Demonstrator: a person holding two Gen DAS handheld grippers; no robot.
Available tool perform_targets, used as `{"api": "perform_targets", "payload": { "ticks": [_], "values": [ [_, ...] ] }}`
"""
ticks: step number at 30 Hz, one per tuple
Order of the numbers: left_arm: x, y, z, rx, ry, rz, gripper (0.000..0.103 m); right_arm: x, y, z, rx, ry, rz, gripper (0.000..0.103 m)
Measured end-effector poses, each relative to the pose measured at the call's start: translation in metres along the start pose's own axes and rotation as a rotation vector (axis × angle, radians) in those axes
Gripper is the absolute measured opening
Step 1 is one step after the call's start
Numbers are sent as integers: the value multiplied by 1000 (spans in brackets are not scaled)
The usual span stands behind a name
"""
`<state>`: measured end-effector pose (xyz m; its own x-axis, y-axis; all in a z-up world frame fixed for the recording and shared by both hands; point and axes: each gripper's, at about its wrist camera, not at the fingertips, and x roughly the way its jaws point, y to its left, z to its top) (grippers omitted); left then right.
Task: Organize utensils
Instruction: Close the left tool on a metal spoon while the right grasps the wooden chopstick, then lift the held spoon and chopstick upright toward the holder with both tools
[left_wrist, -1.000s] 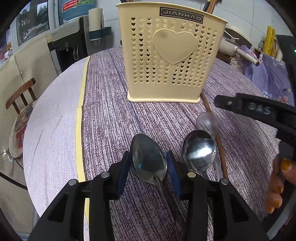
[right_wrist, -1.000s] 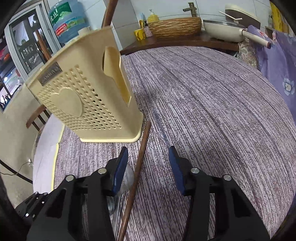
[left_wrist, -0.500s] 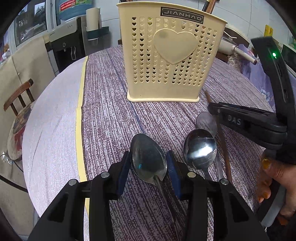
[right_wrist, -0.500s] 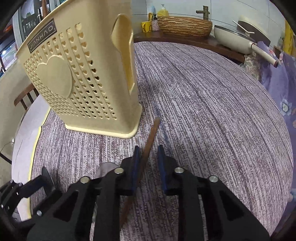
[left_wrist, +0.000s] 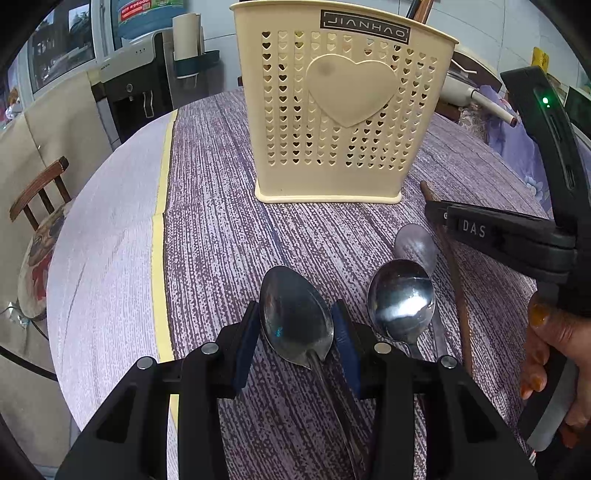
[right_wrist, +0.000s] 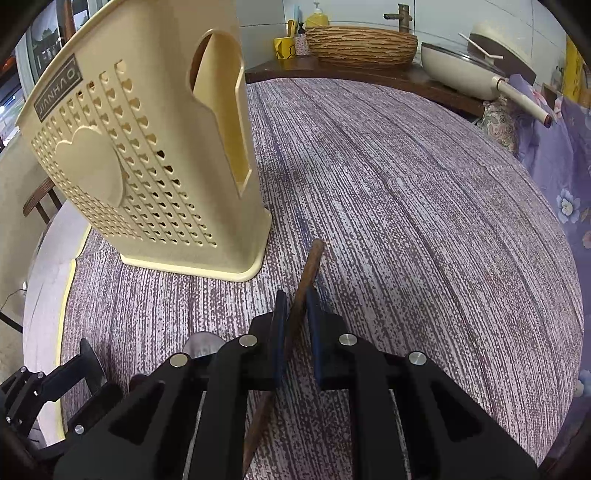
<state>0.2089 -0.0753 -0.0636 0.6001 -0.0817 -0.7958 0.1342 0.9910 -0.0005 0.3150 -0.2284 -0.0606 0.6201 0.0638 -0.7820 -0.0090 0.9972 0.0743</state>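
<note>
Right fingers (right_wrist: 280, 325): blue pads just closed, pinching the slim brown wooden chopstick (right_wrist: 310, 266) beside the cream heart-perforated plastic holder (right_wrist: 147, 177).
Left gripper (left_wrist: 295, 325): pads seemingly squeezing a shiny steel spoon (left_wrist: 291, 314) on woven tablecloth (left_wrist: 221, 221).

Utensil holder (left_wrist: 343, 110): cream plastic, smooth, faint sheen, pierced with small heart-shaped holes. Tablecloth (right_wrist: 406, 206): woven cloth, purple and white streaks, matt, rough weave. Spoon between the blue pads (left_wrist: 295, 317): polished metal, glossy, smudged. Second spoon (left_wrist: 402, 299): bright mirror-finish metal. Third spoon (left_wrist: 415, 245): duller, greyer metal. Chopstick (right_wrist: 304, 280): dark brown wood, matt, slightly worn. Gripper bodies: black matt plastic with shiny metal screw heads. Chair (left_wrist: 37, 192) by the table's left edge: varnished wood.
</note>
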Motion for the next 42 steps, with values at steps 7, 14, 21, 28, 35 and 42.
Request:
{"api": "perform_targets", "payload": {
  "ticks": [7,14,21,28,35,42],
  "values": [
    [0,0,1,-24,4,-5,40,-4,0,-4,13,-14,11,12],
    [-9,1,4,-32,-42,-20,39,-10,-26,-5,152,-40,121,9],
    [-31,13,15,-64,-122,-64,39,-46,-44,-3,214,-130,221,9],
    [-61,20,29,-64,-209,-98,38,-108,-49,-1,173,-276,280,8],
    [-84,25,35,-64,-271,-117,37,-157,-46,-6,100,-370,298,8],
    [-92,30,36,-69,-291,-133,37,-178,-46,-6,73,-408,323,8]
  ]
}}
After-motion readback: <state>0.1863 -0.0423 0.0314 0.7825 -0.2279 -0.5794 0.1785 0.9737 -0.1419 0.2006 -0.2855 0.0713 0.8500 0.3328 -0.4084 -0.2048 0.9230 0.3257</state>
